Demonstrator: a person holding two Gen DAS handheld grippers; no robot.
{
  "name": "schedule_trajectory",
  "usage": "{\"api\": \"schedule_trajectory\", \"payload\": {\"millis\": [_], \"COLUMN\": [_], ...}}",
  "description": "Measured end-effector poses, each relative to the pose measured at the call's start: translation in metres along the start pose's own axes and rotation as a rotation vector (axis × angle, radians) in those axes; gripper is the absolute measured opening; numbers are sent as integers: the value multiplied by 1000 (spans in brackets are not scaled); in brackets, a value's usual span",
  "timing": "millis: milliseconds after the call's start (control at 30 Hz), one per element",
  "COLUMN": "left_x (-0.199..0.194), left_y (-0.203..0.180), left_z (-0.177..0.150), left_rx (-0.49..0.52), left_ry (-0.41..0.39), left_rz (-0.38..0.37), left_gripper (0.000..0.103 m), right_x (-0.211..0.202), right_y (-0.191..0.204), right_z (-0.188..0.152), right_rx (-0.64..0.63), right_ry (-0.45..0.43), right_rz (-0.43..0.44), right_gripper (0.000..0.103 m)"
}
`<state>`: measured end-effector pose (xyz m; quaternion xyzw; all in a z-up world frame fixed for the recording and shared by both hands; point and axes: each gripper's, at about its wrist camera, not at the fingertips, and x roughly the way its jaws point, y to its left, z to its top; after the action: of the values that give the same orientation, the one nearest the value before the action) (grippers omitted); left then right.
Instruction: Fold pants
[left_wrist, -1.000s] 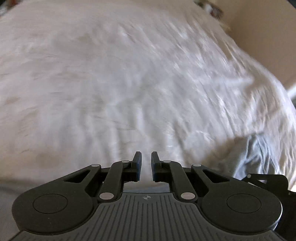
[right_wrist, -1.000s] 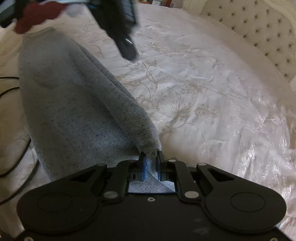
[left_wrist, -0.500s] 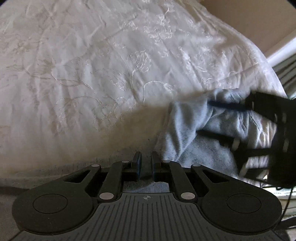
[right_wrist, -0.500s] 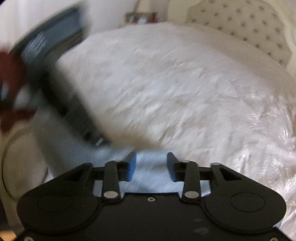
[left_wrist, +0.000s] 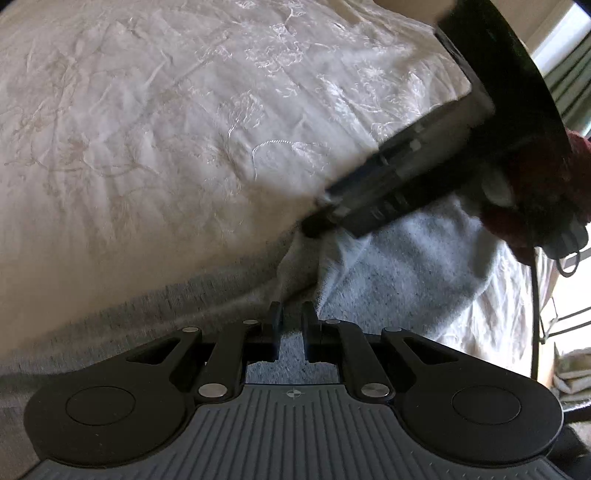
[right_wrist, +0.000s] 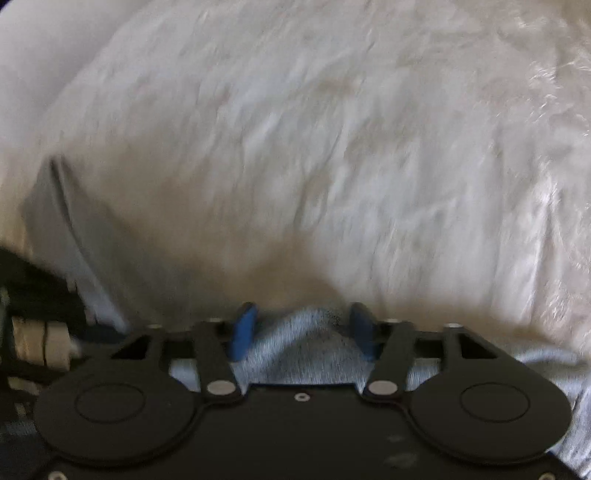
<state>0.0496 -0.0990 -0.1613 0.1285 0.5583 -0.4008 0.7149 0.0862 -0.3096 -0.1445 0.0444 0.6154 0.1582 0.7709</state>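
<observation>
Your right wrist view is motion-blurred, so the bedspread (right_wrist: 332, 147) shows no pattern there. The pants (left_wrist: 406, 266) run under both gripper bodies and out of frame. Your right gripper (left_wrist: 424, 177) crosses the left view smeared, its fingertips unreadable.

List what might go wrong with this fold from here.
1. The right hand-held gripper is open over a raised bump of the grey knit pants; closing now might pinch a bunched layer.
2. The left hand-held gripper has only a narrow gap, and whether it holds cloth is unclear.
3. Both grippers are close together and might collide.
</observation>
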Motion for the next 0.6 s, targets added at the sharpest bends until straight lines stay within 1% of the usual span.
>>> {"api": "schedule_trajectory", "payload": {"millis": [33,67,133,167,233,333,400,467,567,600], "left_x": [-1,-1,-3,-5,-16,-36,-43,-41,-25,-16], "left_y": [1,1,2,2,3,11,17,22,27,30], "left_z": [-2,-2,-1,1,7,19,26,30,32,31], "left_rx": [0,-1,3,10,19,-23,-49,-53,-30,-25], "left_ry": [1,0,-9,-24,-87,-197,-242,-251,-206,-173], "left_rz": [-1,0,4,11,47,88,101,104,116,116], "left_gripper": [11,11,11,11,11,11,11,11,11,11], "right_x": [-1,-5,-14,-21,-36,-55,-56,-49,-26,-18], "right_y": [3,5,2,1,-3,-8,-13,-21,-34,-37], "right_z": [-6,-11,-19,-24,-24,-17,-8,3,19,24], "right_rx": [-25,-43,-33,-22,-1,48,74,93,134,137], "right_ry": [3,-2,-30,-57,-143,-276,-319,-333,-310,-296], "right_rz": [-14,-29,-17,-19,-51,-106,-143,-168,-175,-179], "right_gripper": [18,15,10,10,8,8,7,7,7,7]}}
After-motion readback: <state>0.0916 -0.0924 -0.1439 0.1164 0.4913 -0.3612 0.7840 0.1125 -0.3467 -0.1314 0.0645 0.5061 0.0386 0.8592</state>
